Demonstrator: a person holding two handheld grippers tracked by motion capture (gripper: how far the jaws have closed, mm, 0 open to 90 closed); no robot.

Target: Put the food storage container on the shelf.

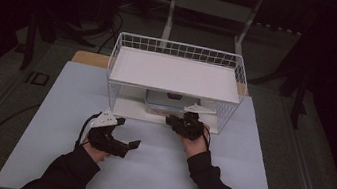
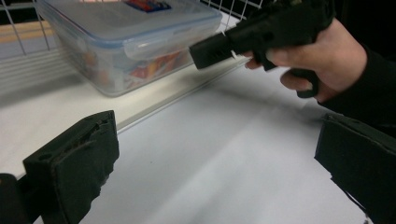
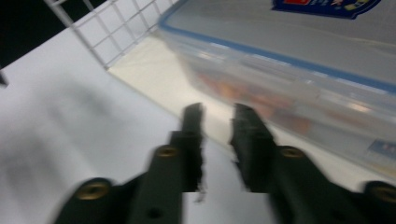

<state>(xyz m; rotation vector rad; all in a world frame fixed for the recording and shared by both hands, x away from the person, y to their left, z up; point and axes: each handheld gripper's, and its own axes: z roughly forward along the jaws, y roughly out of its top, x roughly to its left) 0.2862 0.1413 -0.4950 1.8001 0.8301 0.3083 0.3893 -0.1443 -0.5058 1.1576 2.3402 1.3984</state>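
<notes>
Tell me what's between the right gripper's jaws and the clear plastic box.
Nothing: in the right gripper view, the right gripper points at the plastic box across a bare strip of the rack's white shelf.

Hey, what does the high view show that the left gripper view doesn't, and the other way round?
The high view takes in the whole white wire rack with its upper shelf, plus both forearms and the left tongs. The left gripper view shows close detail: colourful contents inside the clear lidded box. Shared by both: that box on the rack's lower level and the right tongs reaching toward it.
</notes>
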